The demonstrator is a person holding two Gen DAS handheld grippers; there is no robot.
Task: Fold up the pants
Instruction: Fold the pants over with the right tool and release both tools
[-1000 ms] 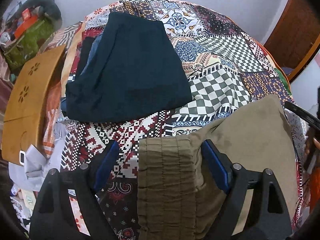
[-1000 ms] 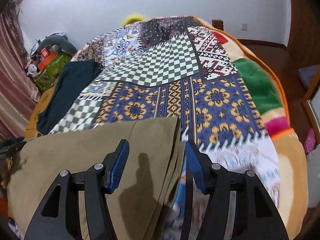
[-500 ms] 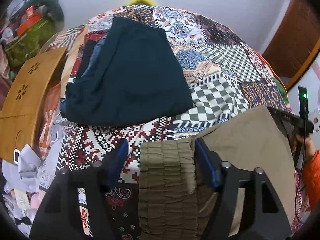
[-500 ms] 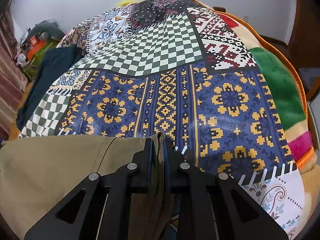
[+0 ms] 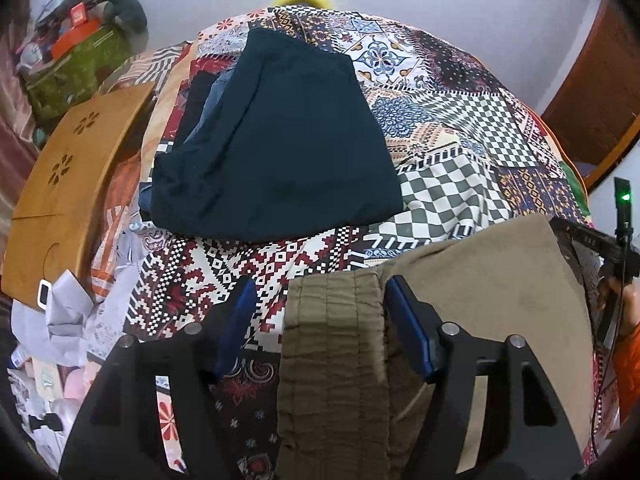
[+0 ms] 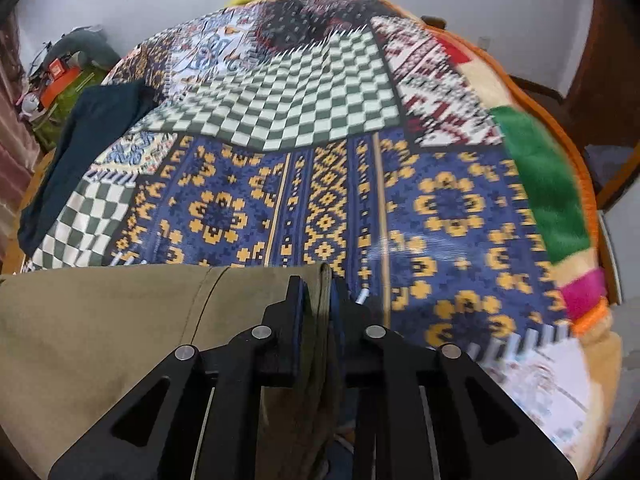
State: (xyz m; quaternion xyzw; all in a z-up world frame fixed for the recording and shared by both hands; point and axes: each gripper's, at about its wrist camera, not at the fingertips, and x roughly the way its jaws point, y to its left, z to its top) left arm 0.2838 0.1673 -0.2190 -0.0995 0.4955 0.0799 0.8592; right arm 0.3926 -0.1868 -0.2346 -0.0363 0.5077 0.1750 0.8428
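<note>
Where olive pants drape over near bed edge, right gripper pinches hem fold, pads tight on cloth. Left gripper: fingers wide, straddling ribbed elastic waistband. Patchwork blanket beyond lies bare; folded dark garment far left.

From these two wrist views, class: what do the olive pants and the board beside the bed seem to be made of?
Olive pants: likely a matte woven cotton-type cloth, going by the shirred, stitched waistband and soft creases.
Board: looks like bamboo or light wood with a smooth finish, given its even honey tone and cut-out flower shapes; laminate is possible.
</note>
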